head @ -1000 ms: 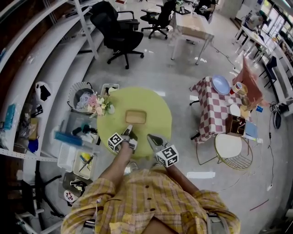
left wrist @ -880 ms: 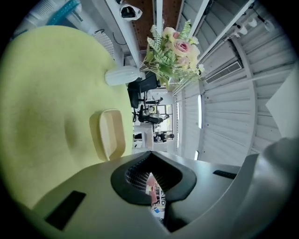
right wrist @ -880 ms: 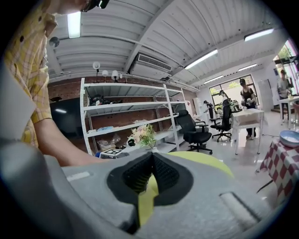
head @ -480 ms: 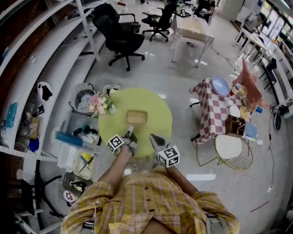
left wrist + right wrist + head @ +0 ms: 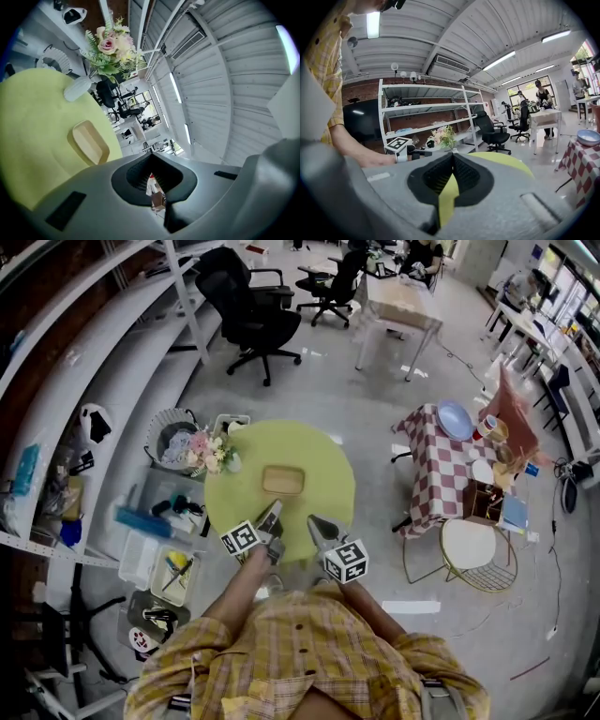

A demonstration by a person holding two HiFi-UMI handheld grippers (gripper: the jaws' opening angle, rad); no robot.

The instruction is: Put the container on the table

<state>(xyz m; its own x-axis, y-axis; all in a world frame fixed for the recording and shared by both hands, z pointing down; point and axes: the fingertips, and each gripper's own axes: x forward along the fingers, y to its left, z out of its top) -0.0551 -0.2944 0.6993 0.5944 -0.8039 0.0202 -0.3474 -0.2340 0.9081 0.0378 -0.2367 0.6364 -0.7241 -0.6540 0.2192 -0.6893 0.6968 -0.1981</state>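
A shallow tan container (image 5: 283, 480) lies flat near the middle of the round yellow-green table (image 5: 319, 460). It is also in the left gripper view, where the container (image 5: 89, 142) rests on the table (image 5: 33, 126) ahead and to the left of the jaws. My left gripper (image 5: 272, 514) hovers over the table's near edge, just short of the container, shut and empty. My right gripper (image 5: 314, 523) hangs beside it to the right, also shut with nothing held. In their own views the left gripper (image 5: 151, 155) and right gripper (image 5: 452, 157) have their tips together.
A vase of pink flowers (image 5: 211, 454) stands at the table's left edge. Storage bins (image 5: 159, 563) and a basket (image 5: 169, 437) sit on the floor to the left. A checkered table (image 5: 436, 465), a wire chair (image 5: 473, 545) and office chairs (image 5: 248, 315) stand around.
My left gripper has drawn back a little from the container toward the table's near edge. The right gripper has hardly moved. The container stays put.
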